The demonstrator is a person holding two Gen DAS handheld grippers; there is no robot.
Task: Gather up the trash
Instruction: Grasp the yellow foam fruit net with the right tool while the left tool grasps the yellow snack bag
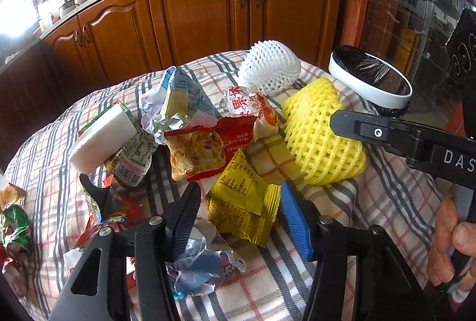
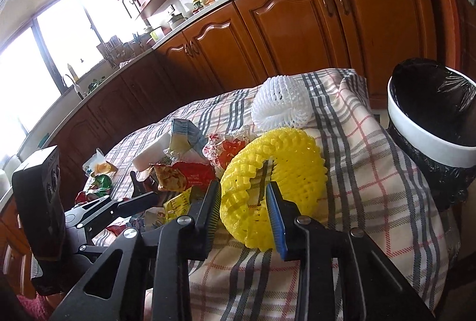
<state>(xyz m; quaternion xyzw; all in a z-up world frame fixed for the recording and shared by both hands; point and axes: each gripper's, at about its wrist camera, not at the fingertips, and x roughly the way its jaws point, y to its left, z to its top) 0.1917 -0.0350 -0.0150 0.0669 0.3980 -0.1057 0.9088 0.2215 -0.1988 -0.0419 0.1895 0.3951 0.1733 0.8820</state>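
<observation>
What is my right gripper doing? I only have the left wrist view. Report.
Observer: The right gripper has its jaws either side of the near rim of the yellow net.
Operator: Tell me if it is clamped.
Observer: Foam fills the gap between the jaws; I cannot tell whether it is squeezed.
Operator: Check inside the bin.
Observer: The bin has a black liner, and no trash shows in the part I can see.
</observation>
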